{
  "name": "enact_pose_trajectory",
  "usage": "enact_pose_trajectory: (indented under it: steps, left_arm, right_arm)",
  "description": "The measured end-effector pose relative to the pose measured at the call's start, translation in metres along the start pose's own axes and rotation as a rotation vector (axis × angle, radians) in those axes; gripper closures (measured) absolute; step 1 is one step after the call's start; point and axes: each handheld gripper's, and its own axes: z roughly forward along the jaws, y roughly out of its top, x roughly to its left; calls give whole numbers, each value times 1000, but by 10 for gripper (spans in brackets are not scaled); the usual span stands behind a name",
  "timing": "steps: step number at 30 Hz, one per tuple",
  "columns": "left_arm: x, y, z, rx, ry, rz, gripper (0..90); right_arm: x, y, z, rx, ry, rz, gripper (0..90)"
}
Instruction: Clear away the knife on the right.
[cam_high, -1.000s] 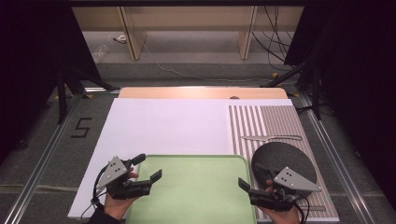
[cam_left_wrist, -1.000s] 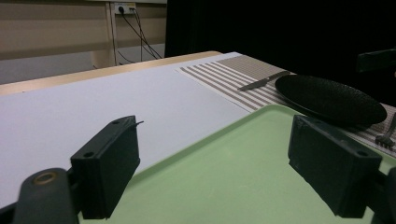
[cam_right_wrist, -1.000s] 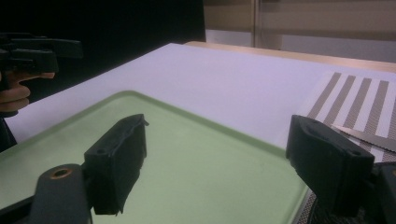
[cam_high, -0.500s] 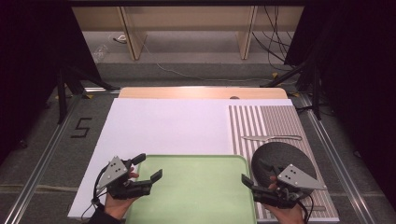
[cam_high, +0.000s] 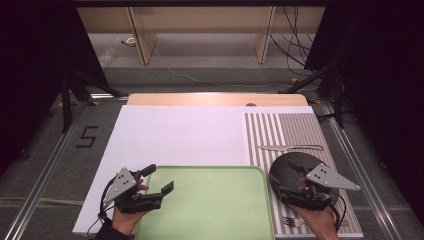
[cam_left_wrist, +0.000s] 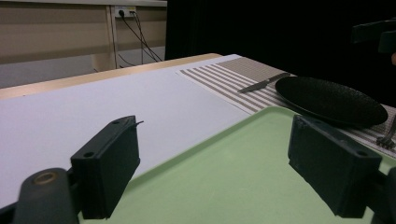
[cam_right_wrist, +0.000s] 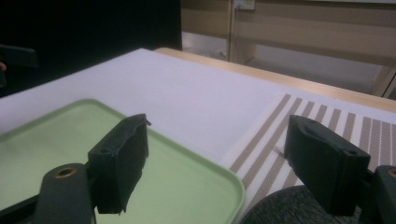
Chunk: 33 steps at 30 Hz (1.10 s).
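You drew your right gripper back toward you and slightly left, so it came to sit over the near edge of the black plate. Its grey top plate swung rightward.

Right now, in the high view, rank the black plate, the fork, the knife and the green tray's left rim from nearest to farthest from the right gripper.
1. Black plate: right under the right gripper.
2. Fork: just behind it, at the striped mat's near edge.
3. Knife: beyond the plate, farther up the mat.
4. Green tray's left rim: far across, beside the left gripper.
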Motion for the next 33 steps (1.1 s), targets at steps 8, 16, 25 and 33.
enact_pose_trajectory:
  steps: [8,16,25,33]
  left_arm:
    - [0,0,0,-4,2,0,162]
    - [0,0,0,0,1,4,162]
    - [0,0,1,0,-1,3,162]
    - [0,0,1,-3,-5,1,162]
  right_arm:
    - [-15,7,4,60,-20,-33,243]
    - [-41,14,9,151,-53,-36,244]
    - [-69,25,12,227,-88,-30,250]
    - [-85,28,22,307,-99,-47,255]
